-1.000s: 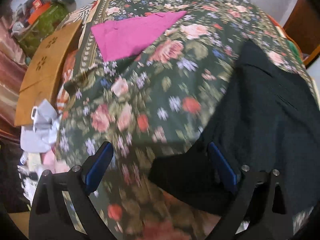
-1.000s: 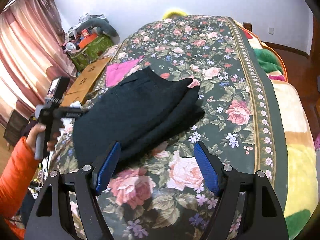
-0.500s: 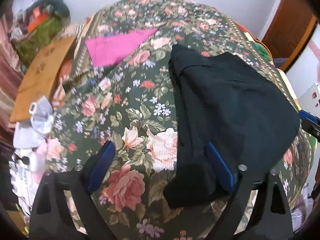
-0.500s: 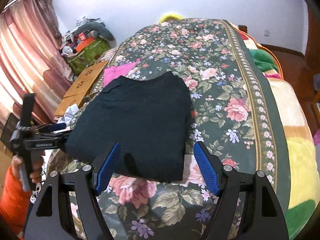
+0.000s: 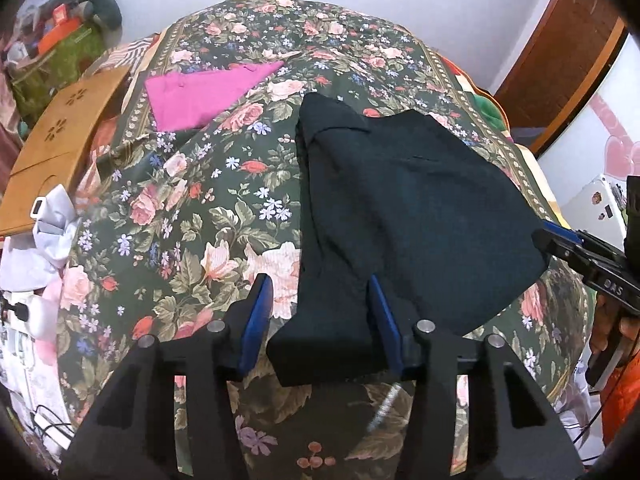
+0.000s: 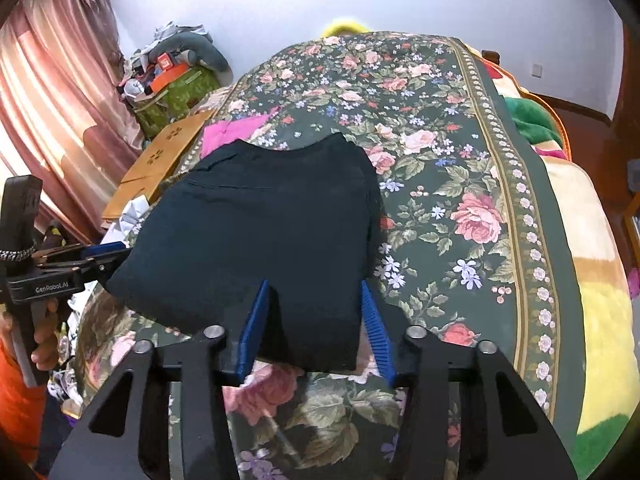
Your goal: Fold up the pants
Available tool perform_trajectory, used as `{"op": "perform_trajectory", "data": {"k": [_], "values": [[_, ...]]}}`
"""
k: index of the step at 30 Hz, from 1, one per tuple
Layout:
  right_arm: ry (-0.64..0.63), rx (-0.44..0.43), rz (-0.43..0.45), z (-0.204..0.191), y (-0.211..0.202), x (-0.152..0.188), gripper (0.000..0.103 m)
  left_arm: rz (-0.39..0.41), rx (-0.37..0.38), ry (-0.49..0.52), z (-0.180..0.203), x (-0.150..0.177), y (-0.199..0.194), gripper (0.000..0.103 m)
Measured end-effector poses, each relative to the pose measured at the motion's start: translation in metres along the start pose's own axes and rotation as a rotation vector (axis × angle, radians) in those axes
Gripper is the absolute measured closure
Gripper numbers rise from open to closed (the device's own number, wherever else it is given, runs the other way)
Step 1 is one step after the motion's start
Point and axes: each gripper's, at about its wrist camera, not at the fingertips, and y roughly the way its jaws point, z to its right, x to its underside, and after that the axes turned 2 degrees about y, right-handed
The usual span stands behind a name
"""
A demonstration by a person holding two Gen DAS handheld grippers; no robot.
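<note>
The black pants point(image 5: 420, 208) lie folded into a wide block on the flowered bedspread point(image 5: 192, 224); they also show in the right wrist view point(image 6: 264, 232). My left gripper point(image 5: 318, 312) straddles the near left corner of the pants, its blue pads partly closed with cloth between them. My right gripper point(image 6: 314, 320) straddles the near right corner the same way, cloth between its pads. Each gripper shows from the side in the other's view, the right one point(image 5: 560, 246) and the left one point(image 6: 100, 256), at the pants' edges.
A folded pink garment point(image 5: 200, 94) lies farther up the bed on the left. A wooden board point(image 5: 60, 140) and white clutter point(image 5: 44, 232) sit beside the bed's left edge. Curtains point(image 6: 48, 112) hang at the left, a striped blanket point(image 6: 592, 264) at the right.
The pants swung round to lie square before me, both grippers came in to the near corners, and both sets of pads narrowed around the cloth.
</note>
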Motion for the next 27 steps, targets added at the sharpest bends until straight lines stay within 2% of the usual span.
{"op": "perform_trajectory", "data": {"k": [5,9,10,11,12,13,15,16,17,20,24,27], "values": [[-0.024,0.005,-0.017,0.004,0.005,0.008,0.083,0.022,-0.016,0.009,-0.003,0.01,-0.003,0.053],[-0.03,0.011,-0.006,0.003,0.004,0.011,0.085,0.046,-0.051,-0.001,-0.004,0.016,-0.011,0.055],[-0.031,0.013,-0.004,0.003,0.004,0.012,0.085,0.052,-0.059,-0.008,-0.005,0.018,-0.014,0.057],[-0.03,0.015,-0.002,0.003,0.003,0.012,0.085,0.055,-0.08,-0.013,-0.006,0.021,-0.016,0.067],[-0.03,0.016,0.0,0.003,0.003,0.012,0.085,0.051,-0.114,-0.015,-0.008,0.022,-0.016,0.072],[-0.03,0.016,0.001,0.003,0.003,0.012,0.085,0.043,-0.136,-0.023,-0.013,0.026,-0.016,0.074],[-0.025,0.014,0.003,0.003,0.003,0.012,0.085,0.029,-0.134,-0.039,-0.022,0.03,-0.014,0.078],[-0.022,0.013,0.003,0.004,0.003,0.012,0.085,0.002,-0.181,-0.041,-0.028,0.032,-0.01,0.086],[-0.022,0.013,0.003,0.004,0.003,0.012,0.085,-0.011,-0.208,-0.043,-0.032,0.034,-0.008,0.088],[-0.02,0.006,0.006,0.004,0.001,0.011,0.085,-0.013,-0.167,-0.086,-0.046,0.032,-0.012,0.088],[-0.014,-0.007,-0.014,0.007,-0.004,0.003,0.083,0.058,-0.197,-0.059,-0.043,0.013,-0.028,0.088],[-0.03,-0.004,-0.014,0.007,-0.009,-0.009,0.083,0.098,-0.166,-0.029,-0.037,-0.016,-0.035,0.076]]}}
